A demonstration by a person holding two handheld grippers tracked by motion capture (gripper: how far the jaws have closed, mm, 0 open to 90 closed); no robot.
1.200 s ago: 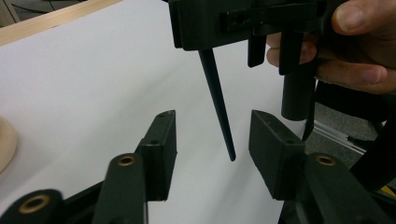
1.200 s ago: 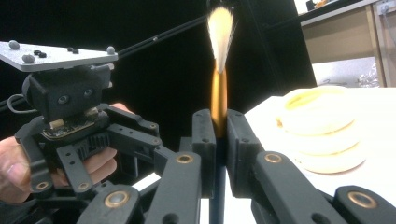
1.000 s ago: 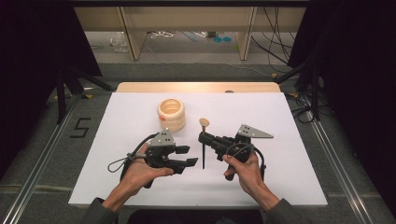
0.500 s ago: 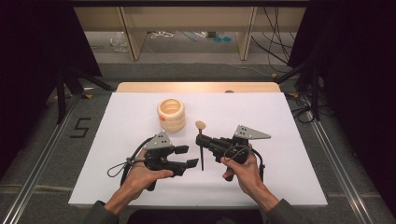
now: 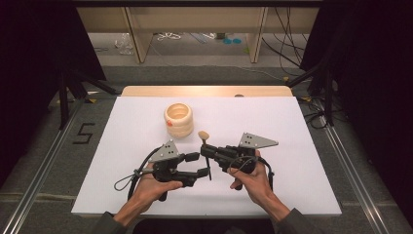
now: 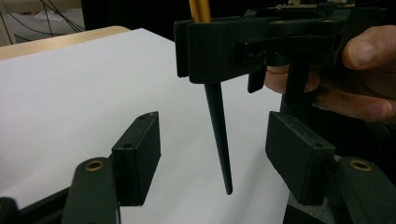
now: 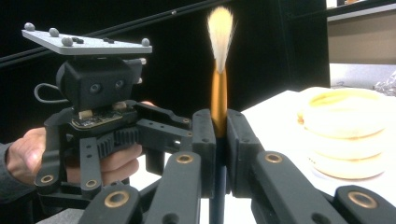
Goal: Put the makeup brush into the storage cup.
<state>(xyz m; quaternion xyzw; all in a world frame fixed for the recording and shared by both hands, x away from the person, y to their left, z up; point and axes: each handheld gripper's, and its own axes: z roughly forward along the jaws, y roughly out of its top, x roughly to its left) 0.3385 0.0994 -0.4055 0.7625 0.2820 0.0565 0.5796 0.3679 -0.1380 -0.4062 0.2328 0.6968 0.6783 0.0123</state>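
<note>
The white desk [image 5: 292,126] carries a stack of pale cream rings [image 5: 178,120] at its far centre-left. Near the front, the right gripper [image 5: 206,151] has its jaws closed on an upright paintbrush [image 5: 204,141], bristles up, dark pointed handle down. Just left of it, the left gripper [image 5: 200,165] holds its jaws open, flanking the brush's handle tip without touching it.

Brush handle [image 6: 218,135] between left claw [image 6: 224,154] jaws
</note>
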